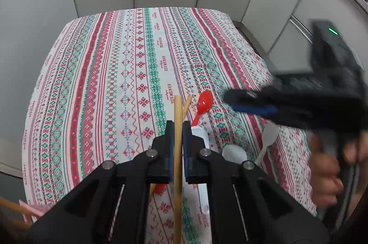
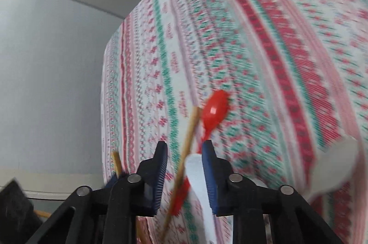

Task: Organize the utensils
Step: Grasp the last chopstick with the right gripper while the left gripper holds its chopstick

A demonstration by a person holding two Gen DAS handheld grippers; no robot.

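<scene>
1. Here, the left gripper has its jaws closed on a wooden chopstick that runs upright between the blue pads; its lower end is cut off by the frame.
2. A second chopstick and a red spoon lie just beyond on the patterned tablecloth; white spoons are partly hidden behind the gripper.
3. The right gripper (badly blurred) hangs with jaws apart over those utensils, gripping nothing.
</scene>
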